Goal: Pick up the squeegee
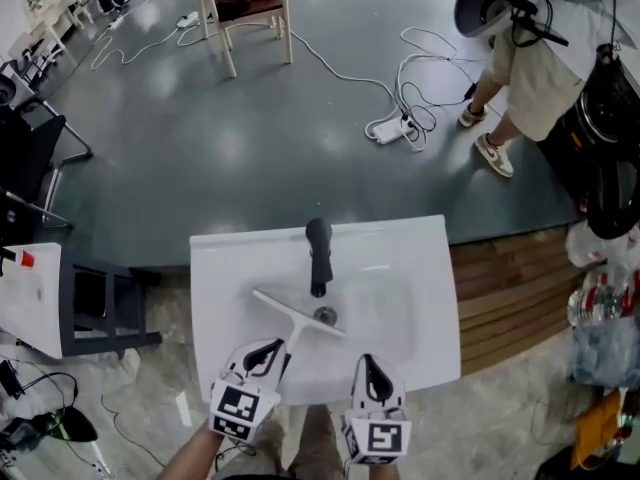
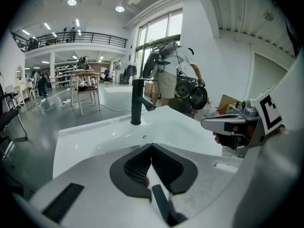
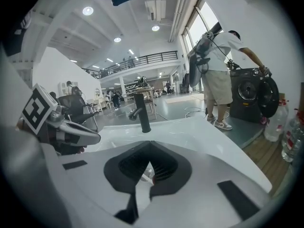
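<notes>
A white squeegee lies in the basin of a white sink, its blade slanting across just below the black faucet and its handle pointing toward me. My left gripper hovers over the sink's near edge, right beside the handle's end, its jaws shut and empty. My right gripper hangs to the right of the handle, apart from it, its jaws meeting at the tips. Both gripper views look across the basin at the faucet.
A person bends over a black machine at the upper right. A power strip with cables and a wooden chair stand on the grey floor beyond. Wooden decking and bottles lie right of the sink; a white cabinet stands left.
</notes>
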`<move>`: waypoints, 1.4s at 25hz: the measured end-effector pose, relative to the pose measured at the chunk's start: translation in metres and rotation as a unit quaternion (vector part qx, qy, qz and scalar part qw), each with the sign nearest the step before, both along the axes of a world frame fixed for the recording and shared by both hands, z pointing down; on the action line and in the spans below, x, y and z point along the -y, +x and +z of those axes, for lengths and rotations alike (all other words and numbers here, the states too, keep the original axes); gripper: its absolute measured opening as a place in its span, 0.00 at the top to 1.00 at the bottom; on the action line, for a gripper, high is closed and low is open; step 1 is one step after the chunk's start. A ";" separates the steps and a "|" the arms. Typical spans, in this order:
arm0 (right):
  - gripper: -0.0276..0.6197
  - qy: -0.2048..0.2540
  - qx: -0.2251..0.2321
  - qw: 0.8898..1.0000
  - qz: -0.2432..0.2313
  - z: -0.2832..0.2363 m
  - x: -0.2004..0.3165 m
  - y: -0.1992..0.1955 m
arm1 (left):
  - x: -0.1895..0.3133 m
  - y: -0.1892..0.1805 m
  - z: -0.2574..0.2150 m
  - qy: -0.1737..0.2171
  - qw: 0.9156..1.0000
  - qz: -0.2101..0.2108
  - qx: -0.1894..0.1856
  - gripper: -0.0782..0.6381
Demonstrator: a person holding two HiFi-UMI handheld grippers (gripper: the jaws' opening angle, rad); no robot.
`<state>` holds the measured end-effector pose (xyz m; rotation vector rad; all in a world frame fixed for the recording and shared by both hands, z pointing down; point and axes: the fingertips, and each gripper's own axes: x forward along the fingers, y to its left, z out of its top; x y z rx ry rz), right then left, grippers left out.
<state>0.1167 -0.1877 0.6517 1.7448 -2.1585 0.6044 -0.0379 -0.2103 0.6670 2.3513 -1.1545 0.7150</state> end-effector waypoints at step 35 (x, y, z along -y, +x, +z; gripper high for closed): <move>0.96 -0.004 0.030 1.000 0.001 0.016 0.017 0.021 | -0.004 0.029 0.140 -0.190 0.973 0.014 0.133 0.74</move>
